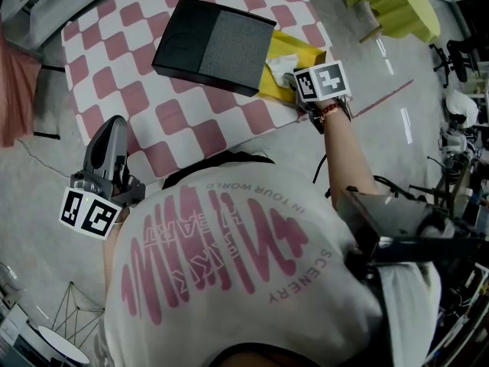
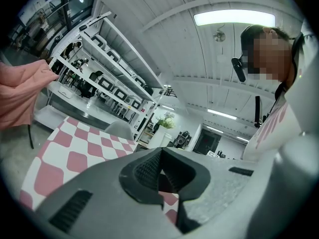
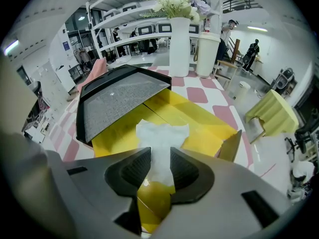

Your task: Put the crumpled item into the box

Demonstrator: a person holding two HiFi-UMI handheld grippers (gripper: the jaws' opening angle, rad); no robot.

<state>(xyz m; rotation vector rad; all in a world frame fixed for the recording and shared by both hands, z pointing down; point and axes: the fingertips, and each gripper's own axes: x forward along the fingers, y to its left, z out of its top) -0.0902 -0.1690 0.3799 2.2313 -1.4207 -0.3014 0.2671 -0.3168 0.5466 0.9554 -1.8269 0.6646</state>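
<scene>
The crumpled white item [image 3: 162, 136] lies inside the open yellow box [image 3: 199, 118] near the right edge of the checkered table [image 1: 153, 128]. My right gripper [image 3: 160, 156] hovers just over it, jaws open, with the paper showing in the gap between the pads and neither pad pressing on it. In the head view the right gripper [image 1: 294, 90] is at the box [image 1: 294, 46], beside the crumpled item [image 1: 279, 67]. A black lid [image 1: 214, 44] rests tilted over the box's left part. My left gripper [image 1: 114, 125] is held off the table's near edge, its tips together and nothing in them [image 2: 160, 151].
Two tall white vases [image 3: 179, 34], one with flowers, stand at the table's far end. A yellow-green stool [image 1: 397, 2] stands on the floor to the right, and pink fabric [image 1: 15, 90] hangs at the left. Shelving lines the room behind.
</scene>
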